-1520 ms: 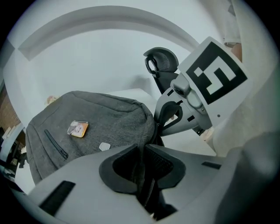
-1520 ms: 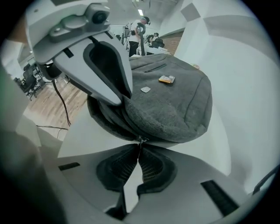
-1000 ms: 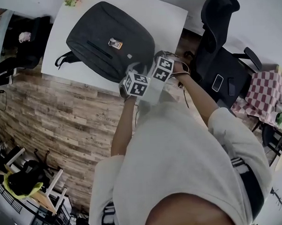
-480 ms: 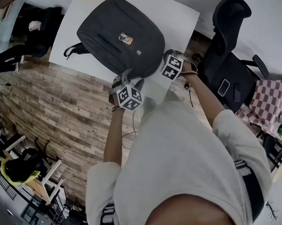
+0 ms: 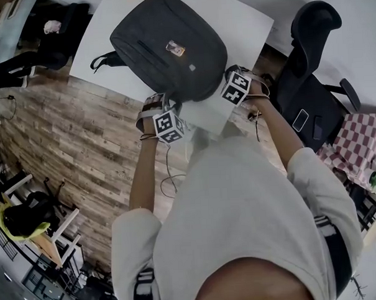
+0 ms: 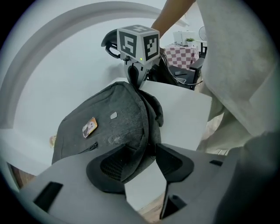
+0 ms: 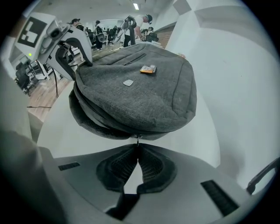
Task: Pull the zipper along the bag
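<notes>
A dark grey backpack (image 5: 165, 48) lies flat on the white table (image 5: 248, 22). At the bag's near right corner my right gripper (image 5: 222, 81) is shut on the small metal zipper pull (image 7: 138, 140), which runs straight down into its closed pads (image 7: 138, 151). My left gripper (image 5: 172, 106) is at the bag's near left edge. Its jaws (image 6: 146, 158) stand apart and are closing, with the bag's rounded corner (image 6: 131, 153) between them. The right gripper (image 6: 135, 78) shows across the bag in the left gripper view. The left gripper (image 7: 84, 59) shows in the right gripper view.
A black office chair (image 5: 303, 79) with a phone (image 5: 300, 119) on its seat stands right of the table. A checked cloth (image 5: 362, 145) lies beyond it. The bag's strap (image 5: 103, 60) hangs off the left side. The table's front edge and wooden floor (image 5: 82, 138) are just below the grippers.
My left gripper let go beside the right gripper, opened, and moved left along the bag's near edge. The right gripper has stayed shut at the bag's corner.
</notes>
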Demonstrator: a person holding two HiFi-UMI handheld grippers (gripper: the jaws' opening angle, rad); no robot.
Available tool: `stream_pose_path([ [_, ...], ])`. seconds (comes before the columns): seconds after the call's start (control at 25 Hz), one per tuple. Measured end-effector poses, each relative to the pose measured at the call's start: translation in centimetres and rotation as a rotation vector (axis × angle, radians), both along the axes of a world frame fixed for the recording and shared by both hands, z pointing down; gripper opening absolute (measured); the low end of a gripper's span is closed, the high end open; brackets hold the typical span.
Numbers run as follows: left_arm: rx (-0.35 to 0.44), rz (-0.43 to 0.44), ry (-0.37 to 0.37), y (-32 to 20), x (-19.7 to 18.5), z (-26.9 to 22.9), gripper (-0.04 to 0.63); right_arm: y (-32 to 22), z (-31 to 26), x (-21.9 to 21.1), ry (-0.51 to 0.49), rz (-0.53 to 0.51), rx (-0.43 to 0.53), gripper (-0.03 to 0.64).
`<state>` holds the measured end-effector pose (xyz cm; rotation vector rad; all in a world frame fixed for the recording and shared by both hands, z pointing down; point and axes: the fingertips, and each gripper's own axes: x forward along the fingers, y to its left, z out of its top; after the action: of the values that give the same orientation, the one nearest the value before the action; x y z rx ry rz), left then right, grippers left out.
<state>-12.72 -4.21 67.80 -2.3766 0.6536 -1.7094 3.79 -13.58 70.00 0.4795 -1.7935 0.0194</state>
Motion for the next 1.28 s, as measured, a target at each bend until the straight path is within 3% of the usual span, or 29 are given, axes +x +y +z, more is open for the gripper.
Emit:
stream_pose_path([
  [0.56, -0.03, -0.062, 0.062, 0.0, 0.7, 0.0, 0.212, 3.6, -2.1, -1.0, -0.017, 0.143, -0.081, 0.021],
  [0.68, -0.034, -0.062, 0.056, 0.2, 0.8, 0.0, 0.21, 4.5, -2.0, -0.9, -0.045, 0.161, -0.154, 0.021],
  [0.88, -0.028, -0.061, 0.071, -0.1, 0.9, -0.1, 0.206, 4.1, -2.5, -0.2, -0.085, 0.142, -0.355, 0.02],
  [1.0, -0.034, -0.062, 0.085, -0.3, 1.5, -0.1, 0.204, 3.8, -2.8, 0.0, -0.078, 0.143, -0.398, 0.02],
  [1.28, -0.058, -0.085, 0.12, -0.5, 2.3, -0.2, 0.198, 4.5, -3.1, -0.3, -0.078, 0.347, -0.4, 0.038],
])
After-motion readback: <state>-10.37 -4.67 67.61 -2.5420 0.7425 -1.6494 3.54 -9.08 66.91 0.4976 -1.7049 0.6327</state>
